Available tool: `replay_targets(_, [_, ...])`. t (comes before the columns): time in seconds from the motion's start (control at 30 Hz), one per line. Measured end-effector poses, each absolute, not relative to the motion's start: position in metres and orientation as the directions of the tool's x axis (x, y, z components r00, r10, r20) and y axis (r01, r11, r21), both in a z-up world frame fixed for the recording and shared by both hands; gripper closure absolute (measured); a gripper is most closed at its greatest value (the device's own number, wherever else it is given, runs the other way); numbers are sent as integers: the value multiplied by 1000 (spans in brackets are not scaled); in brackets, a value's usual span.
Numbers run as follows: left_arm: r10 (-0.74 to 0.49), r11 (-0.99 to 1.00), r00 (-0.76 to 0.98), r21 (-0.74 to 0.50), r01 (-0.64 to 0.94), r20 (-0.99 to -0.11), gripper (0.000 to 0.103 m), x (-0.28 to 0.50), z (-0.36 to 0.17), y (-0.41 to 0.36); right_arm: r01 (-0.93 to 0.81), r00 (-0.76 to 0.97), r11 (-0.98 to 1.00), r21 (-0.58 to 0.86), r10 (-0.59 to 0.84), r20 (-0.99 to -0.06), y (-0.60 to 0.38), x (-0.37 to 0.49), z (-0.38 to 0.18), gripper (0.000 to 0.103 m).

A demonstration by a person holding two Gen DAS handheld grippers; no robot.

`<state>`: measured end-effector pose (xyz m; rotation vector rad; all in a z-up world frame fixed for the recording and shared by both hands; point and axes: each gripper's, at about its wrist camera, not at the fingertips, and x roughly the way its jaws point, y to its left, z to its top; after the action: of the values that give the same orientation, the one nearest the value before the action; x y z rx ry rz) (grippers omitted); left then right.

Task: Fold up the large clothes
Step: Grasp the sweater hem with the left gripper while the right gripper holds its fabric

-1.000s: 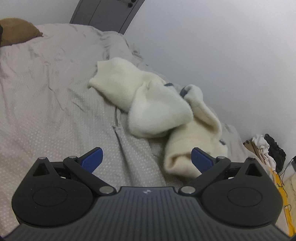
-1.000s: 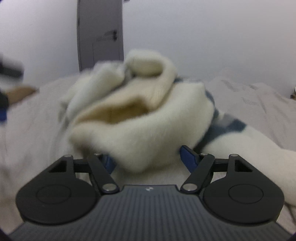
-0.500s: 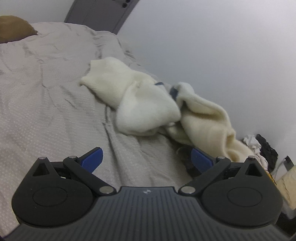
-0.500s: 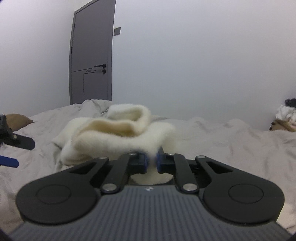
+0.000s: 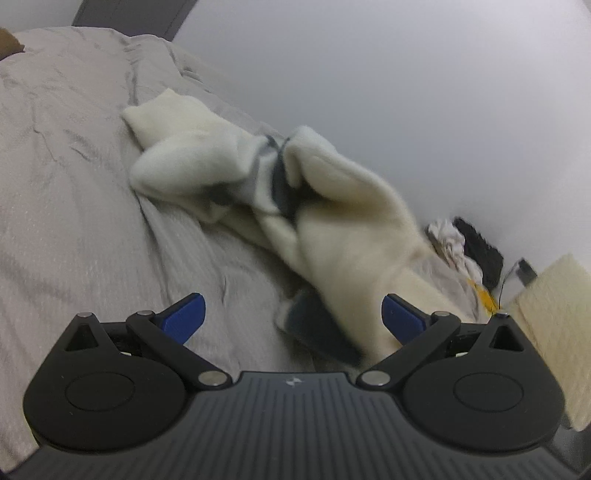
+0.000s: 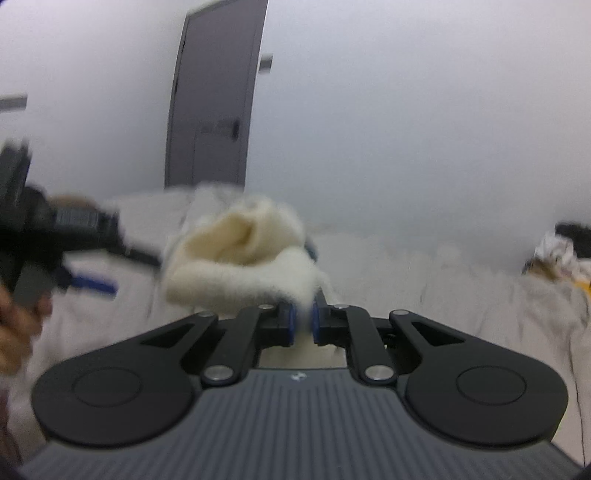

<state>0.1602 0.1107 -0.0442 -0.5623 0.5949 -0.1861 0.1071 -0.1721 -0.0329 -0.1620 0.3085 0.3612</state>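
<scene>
L wrist cam sat low over the bed, facing the wall, close to the fleece garment. R wrist cam looked doorward, garment nearer (blurred). Both shared garment + bed.

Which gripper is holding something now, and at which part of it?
The right gripper is shut on the cream fleece garment, pinching a bunched fold near its edge. The left gripper is open and holds nothing.

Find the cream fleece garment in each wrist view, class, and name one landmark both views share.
Left wrist view: the cream fleece garment runs from upper left toward lower right across the bed, between the open left gripper fingers.
Right wrist view: the garment bunches at centre, clamped in the right gripper.
Shared landmark: the grey door, top left in the left view.
</scene>
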Motion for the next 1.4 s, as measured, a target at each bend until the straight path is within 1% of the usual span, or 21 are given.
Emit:
replay_targets(0.13, [-312,852,808,-523,5,-500,1,153,-43,100,-381,828,924,-44,319,-462,-169,108,-64,90])
replay_targets(0.27, [-289,871,793,-491,-14,-536,1,144,-50,89,-391,797,920,22,350,-493,-169,116,-74,87])
replay_targets(0.33, [-290,862,783,-505,-36,-551,5,142,-56,86,-411,771,909,67,386,-507,-172,117,-71,79])
replay_targets(0.37, [-300,848,775,-527,-50,-557,8,142,-60,85,-425,755,900,94,410,-512,-173,116,-69,73])
replay_targets(0.43, [-320,814,768,-575,-77,-555,12,142,-67,89,-446,731,880,160,462,-503,-182,112,-65,52])
replay_targets(0.5, [-330,777,768,-620,-109,-549,20,139,-73,92,-455,733,869,192,489,-473,-190,110,-56,44])
replay_targets(0.53, [-329,761,770,-636,-127,-547,22,138,-75,93,-461,741,865,197,497,-452,-195,109,-50,44])
replay_targets(0.6, [-314,733,776,-659,-168,-547,29,134,-80,98,-471,754,859,201,510,-414,-201,112,-39,44])
replay_targets(0.63, [-303,717,778,-670,-195,-551,31,132,-83,100,-480,755,855,196,516,-405,-201,116,-36,44])
replay_targets(0.7, [-293,677,776,-694,-244,-559,36,133,-89,109,-502,752,851,152,517,-410,-194,128,-31,44])
replay_targets(0.77, [-290,649,776,-711,-271,-561,39,135,-94,115,-540,745,838,81,521,-416,-180,140,-25,44])
replay_targets(0.83, [-264,635,781,-711,-301,-566,40,136,-98,122,-586,732,810,1,530,-428,-162,152,-25,44])
replay_targets(0.93, [-255,609,785,-725,-323,-564,40,140,-105,131,-615,730,780,-116,509,-456,-134,162,-33,44])
replay_targets(1.1, [-266,581,780,-740,-338,-566,40,146,-114,139,-641,728,731,-235,481,-489,-93,186,-52,45])
replay_targets(1.3, [-275,566,777,-748,-345,-567,40,159,-123,144,-595,792,722,-353,450,-414,-64,195,-63,46])
replay_targets(1.37, [-276,569,771,-744,-351,-574,40,161,-124,143,-585,801,735,-344,457,-386,-61,204,-64,46])
replay_targets(1.4, [-274,572,770,-741,-351,-576,40,163,-125,143,-592,795,745,-309,475,-377,-63,207,-62,51])
